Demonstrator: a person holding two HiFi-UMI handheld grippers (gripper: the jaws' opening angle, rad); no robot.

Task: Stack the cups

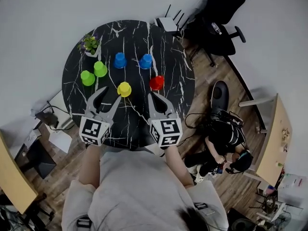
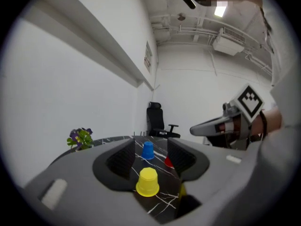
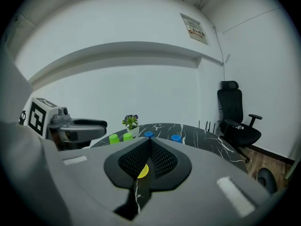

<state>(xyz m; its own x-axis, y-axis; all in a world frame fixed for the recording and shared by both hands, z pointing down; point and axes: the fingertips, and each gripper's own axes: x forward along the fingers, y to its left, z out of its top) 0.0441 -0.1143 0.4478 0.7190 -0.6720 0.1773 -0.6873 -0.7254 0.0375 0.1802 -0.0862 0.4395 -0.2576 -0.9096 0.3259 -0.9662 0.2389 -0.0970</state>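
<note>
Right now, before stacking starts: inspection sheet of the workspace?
Surface: round black marble table, white veining.
Job's things: six upturned cups, all apart, none stacked: green cups, blue cups, yellow cup, red cup.
Clutter: potted plant at the far-left rim.
Grippers: left gripper jaws apart, yellow cup just ahead, not gripped; right gripper jaws together, empty.
Cables: cables on the floor left of the table, more on the right.
Surroundings: wood floor, office chair, person sitting on the floor at right.
</note>
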